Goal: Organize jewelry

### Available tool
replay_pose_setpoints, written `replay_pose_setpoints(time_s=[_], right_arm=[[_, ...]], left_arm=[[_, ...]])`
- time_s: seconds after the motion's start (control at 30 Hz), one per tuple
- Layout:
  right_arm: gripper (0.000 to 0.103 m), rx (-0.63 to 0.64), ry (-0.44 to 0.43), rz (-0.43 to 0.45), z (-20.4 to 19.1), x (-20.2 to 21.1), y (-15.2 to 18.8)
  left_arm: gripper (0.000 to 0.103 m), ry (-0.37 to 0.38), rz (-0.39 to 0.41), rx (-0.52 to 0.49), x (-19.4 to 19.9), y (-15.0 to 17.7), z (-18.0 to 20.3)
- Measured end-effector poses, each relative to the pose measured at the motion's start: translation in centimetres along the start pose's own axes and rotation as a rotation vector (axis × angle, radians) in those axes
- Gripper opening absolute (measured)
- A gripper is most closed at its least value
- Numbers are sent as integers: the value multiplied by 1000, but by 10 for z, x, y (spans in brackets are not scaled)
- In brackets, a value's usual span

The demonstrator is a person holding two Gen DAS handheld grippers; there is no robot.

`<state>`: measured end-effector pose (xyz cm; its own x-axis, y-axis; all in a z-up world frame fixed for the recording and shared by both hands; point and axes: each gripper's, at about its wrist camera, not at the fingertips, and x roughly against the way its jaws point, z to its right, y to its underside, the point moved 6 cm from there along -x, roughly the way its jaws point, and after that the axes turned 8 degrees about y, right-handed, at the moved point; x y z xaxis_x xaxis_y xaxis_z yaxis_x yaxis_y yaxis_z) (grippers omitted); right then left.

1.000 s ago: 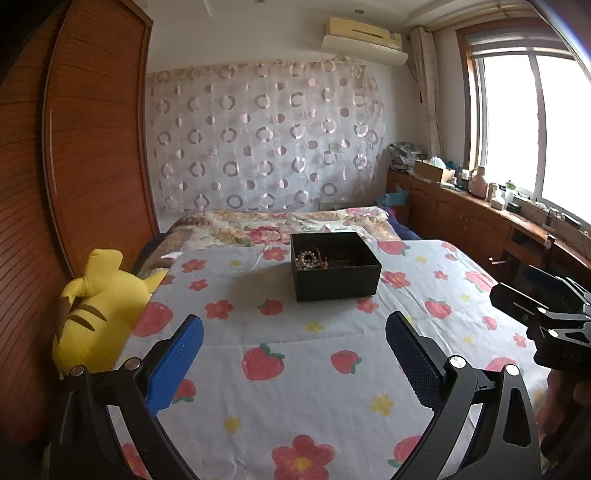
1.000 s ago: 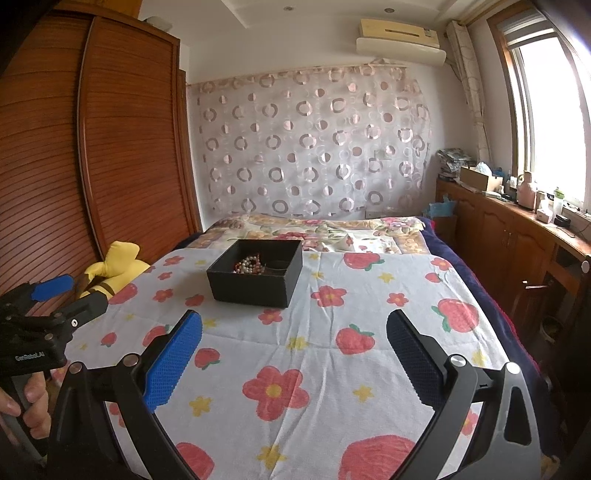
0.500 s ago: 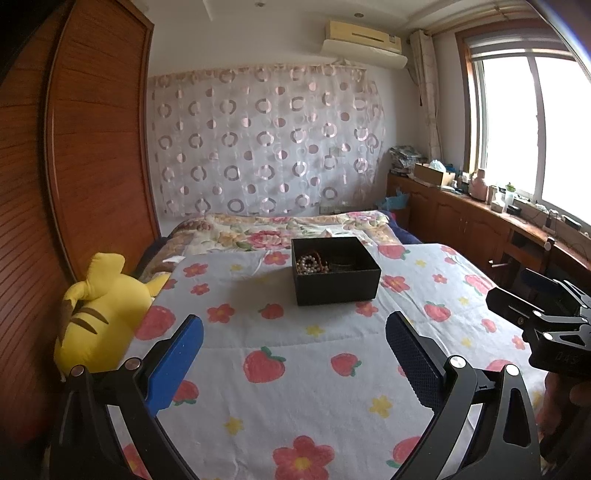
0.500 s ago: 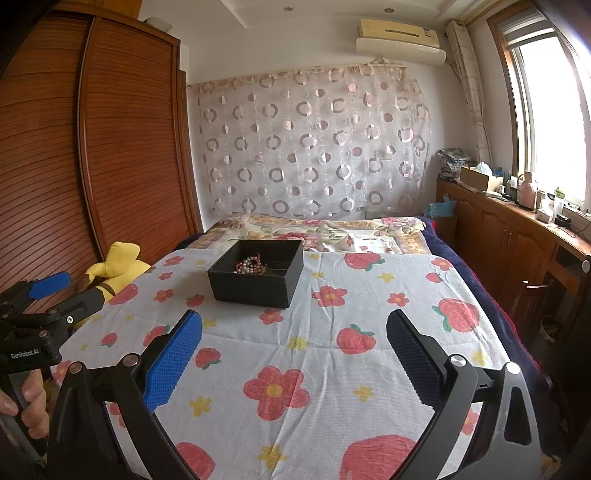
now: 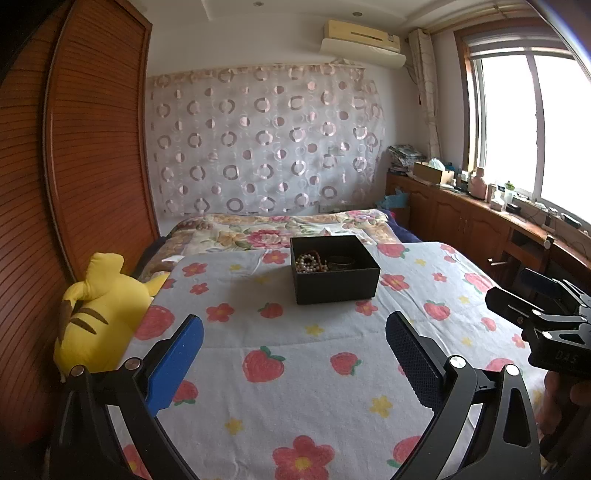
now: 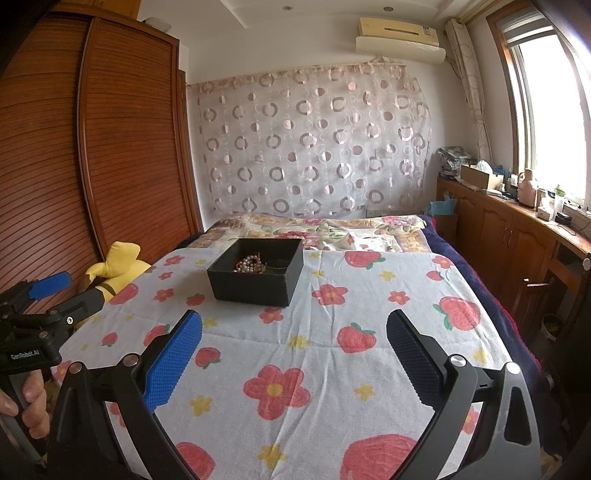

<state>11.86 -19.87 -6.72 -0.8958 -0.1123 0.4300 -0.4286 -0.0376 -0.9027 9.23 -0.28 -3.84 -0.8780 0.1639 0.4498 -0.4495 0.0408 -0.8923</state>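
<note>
With both my left hand-held gripper (image 5: 293, 354) and right hand-held gripper (image 6: 293, 354) spread wide and empty, I've tilted slightly upward, while the beaded jewelry (image 5: 312, 262) remains in the open black cardboard box (image 5: 338, 288) on the bed (image 5: 295, 387).

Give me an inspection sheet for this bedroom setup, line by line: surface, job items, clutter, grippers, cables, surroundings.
Surface: bed with white strawberry-and-flower print sheet, flat.
Job's things: open black square box on the sheet; beaded pearl jewelry and a dark bangle inside.
Clutter: yellow plush toy at the bed's left edge.
Grippers: left gripper open, empty; right gripper open, empty; both short of the box.
Cables: thin leads on the window counter.
Surroundings: wooden slatted wardrobe, circle-pattern curtain, air conditioner.
</note>
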Motion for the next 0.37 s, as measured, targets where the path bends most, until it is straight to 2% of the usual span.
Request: replay_pose_setpoints(time_s=[0.37], right_arm=[[101,-1,0,2,0,0,0]], left_arm=[[96,-2,8,-5,3,-6,2]])
